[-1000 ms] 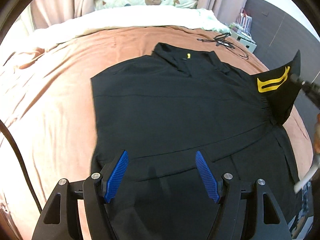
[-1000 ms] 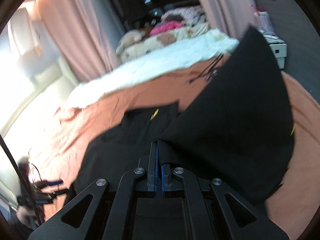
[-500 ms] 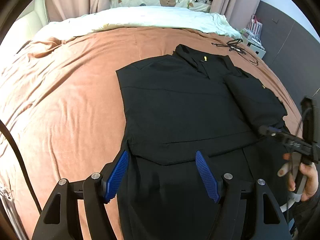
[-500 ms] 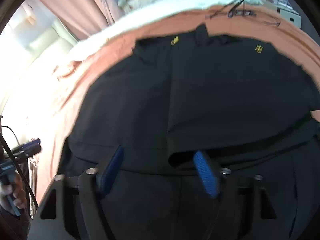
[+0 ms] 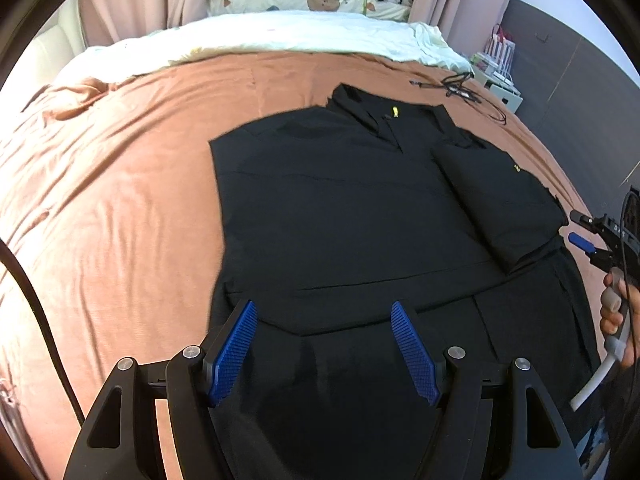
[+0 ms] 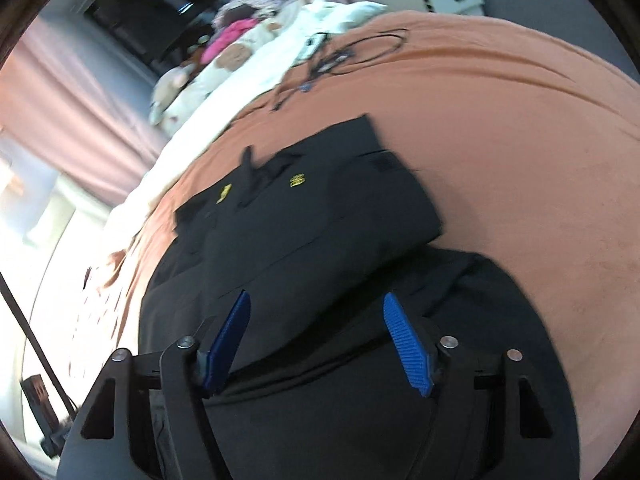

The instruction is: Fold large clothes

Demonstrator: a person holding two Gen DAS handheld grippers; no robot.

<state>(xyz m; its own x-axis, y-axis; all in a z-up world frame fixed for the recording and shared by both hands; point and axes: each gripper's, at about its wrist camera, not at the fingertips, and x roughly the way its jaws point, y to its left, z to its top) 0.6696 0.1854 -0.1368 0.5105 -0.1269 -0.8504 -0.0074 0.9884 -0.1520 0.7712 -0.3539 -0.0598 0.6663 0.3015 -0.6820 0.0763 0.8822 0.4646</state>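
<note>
1. The black garment (image 5: pixel 344 216) lies flat on the brown bedspread (image 5: pixel 120 208), its collar toward the white duvet (image 5: pixel 280 36) and its hem toward the cameras, so its long axis runs from duvet to viewer.
2. One sleeve (image 5: pixel 500 200) is folded in over the body, lying along that same axis on the side away from the bedspread's rumpled edge.
3. The left gripper (image 5: pixel 324 344) hangs over the hem with its blue pads spread and nothing between them.
4. The right gripper (image 6: pixel 320 344) sits beside the folded sleeve; its jaws have just been closing a little, yet stand apart, gripping no cloth.
5. A black cable (image 5: pixel 460 88) lies on the bedspread beyond the collar.
</note>
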